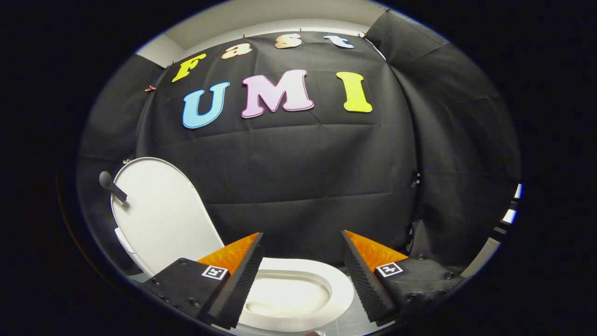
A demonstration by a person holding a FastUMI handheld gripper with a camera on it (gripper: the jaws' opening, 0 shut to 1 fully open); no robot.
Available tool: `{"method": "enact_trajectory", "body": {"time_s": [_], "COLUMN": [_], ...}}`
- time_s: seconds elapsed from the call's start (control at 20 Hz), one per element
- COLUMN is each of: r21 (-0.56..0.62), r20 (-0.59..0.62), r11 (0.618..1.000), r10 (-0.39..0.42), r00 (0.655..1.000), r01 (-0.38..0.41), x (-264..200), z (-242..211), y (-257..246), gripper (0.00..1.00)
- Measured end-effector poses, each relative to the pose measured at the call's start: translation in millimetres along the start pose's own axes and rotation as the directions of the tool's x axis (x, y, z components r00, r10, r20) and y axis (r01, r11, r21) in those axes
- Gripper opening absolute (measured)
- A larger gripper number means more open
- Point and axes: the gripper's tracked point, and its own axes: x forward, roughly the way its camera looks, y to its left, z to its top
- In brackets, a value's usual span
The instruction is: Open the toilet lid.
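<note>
The lid (161, 212) already stands up, leaning back toward the black wall (308, 177) beyond and to the left of the fingers. The bowl (298, 291) lies open just ahead of the gripper (302, 275), showing between its fingers. The fingers are spread wide and hold nothing; neither touches the lid or the seat.

Judging by how things lie, the task looks as good as done. What remains is to check that the lid rests stably against whatever backs it, not balanced on its hinge. If it needs a last nudge, the better way is to push with one finger flat against the lid's inner face, up high, gently, so it settles rather than bounces forward. Then draw the gripper straight back, clear of the seat rim.

Count: one toilet, one lid, one bowl opening, two fingers. A single dark knobbed handle (111, 185) sticks out at the lid's upper left edge; what it belongs to I cannot tell.
</note>
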Motion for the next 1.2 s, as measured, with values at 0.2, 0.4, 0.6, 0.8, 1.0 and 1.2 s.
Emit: {"method": "enact_trajectory", "body": {"time_s": [0.2, 0.4, 0.6, 0.8, 1.0, 1.2], "r21": [0.003, 0.010, 0.004, 0.014, 0.022, 0.037], "r20": [-0.003, -0.030, -0.034, -0.065, -0.078, -0.103], "r11": [1.000, 1.000, 1.000, 1.000, 1.000, 0.999], "r10": [0.006, 0.003, 0.000, 0.001, 0.019, 0.020], "r00": [1.000, 1.000, 0.999, 0.998, 0.997, 0.995], "r01": [-0.006, -0.002, 0.001, 0.000, -0.017, -0.016], "x": [5, 5, 4, 6, 6, 7], "z": [1, -8, -8, -17, -22, -27], "y": [-6, -6, -6, -6, 0, -1], "gripper": [0.99, 0.99, 0.99, 0.99, 0.99, 0.99]}}
